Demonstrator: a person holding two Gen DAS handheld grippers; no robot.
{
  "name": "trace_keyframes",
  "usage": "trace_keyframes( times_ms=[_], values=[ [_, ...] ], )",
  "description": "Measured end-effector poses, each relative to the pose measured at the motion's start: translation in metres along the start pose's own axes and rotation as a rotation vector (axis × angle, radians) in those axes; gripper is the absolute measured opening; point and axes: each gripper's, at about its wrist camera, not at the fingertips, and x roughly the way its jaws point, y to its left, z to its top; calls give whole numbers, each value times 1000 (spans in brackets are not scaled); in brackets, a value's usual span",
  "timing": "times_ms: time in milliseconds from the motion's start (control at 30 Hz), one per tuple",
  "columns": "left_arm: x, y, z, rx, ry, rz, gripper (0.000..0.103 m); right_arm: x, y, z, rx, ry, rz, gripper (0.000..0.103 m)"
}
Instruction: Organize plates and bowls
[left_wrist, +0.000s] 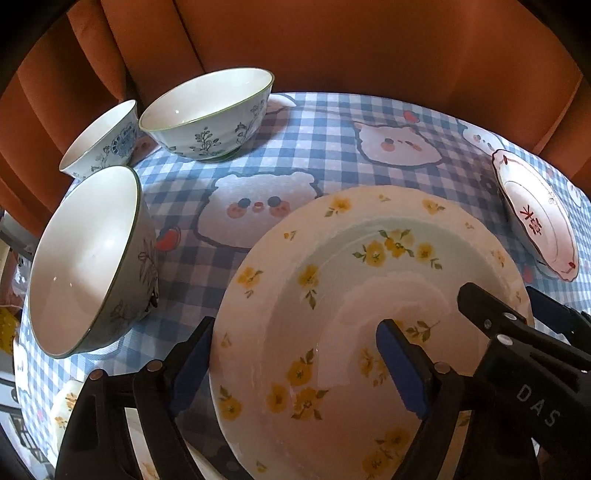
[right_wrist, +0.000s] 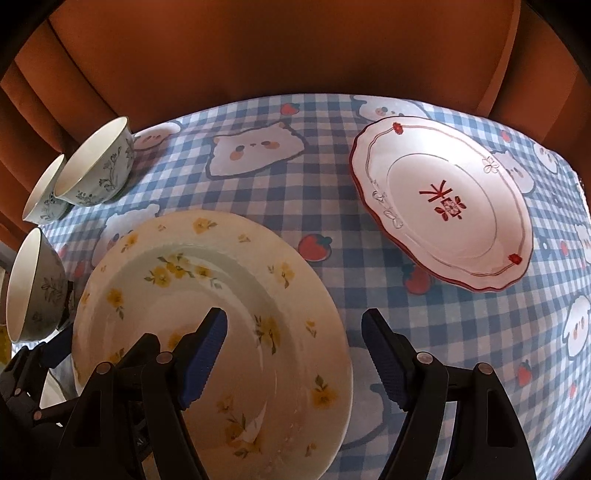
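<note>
A large cream plate with yellow flowers lies on the blue checked tablecloth. My left gripper stands open astride the plate's left rim, one pad outside it and one over the inside. My right gripper is open astride the right rim in the same way. Neither pair of pads presses on the plate. A white plate with a red rim and a red sign lies at the far right. Three bowls stand at the left: a wide green-rimmed one, a small blue-patterned one and a grey-green one.
An orange curtain hangs close behind the table's far edge. Part of a small dish with yellow flowers shows at the near left corner. Bare cloth lies between the two plates.
</note>
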Motion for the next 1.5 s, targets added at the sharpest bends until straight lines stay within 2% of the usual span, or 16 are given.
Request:
trace_keyframes(
  times_ms=[67, 100, 300, 667, 1033, 1100, 1333, 1500],
  values=[
    [0, -1, -1, 18, -2, -1, 86, 1, 0, 0, -1, 9, 21, 67],
    [0, -2, -1, 26, 0, -2, 86, 2, 1, -1, -3, 16, 25, 66],
    [-4, -10, -6, 47, 16, -41, 86, -1, -3, -6, 1, 15, -14, 66],
    [-19, -35, -25, 109, 36, -103, 81, -19, -37, -34, 56, 42, -53, 66],
    [-9, -36, -27, 95, 35, -74, 78, -12, -48, -41, 40, 63, -16, 64],
    [-9, -35, -26, 80, 38, -75, 78, -12, -46, -40, 22, 55, -5, 60],
    [-10, -35, -26, 66, 76, -97, 78, -15, -43, -37, 24, 62, -30, 60],
    [-21, -34, -30, 81, 70, -119, 77, -27, -44, -40, 23, 56, -48, 60]
  ],
)
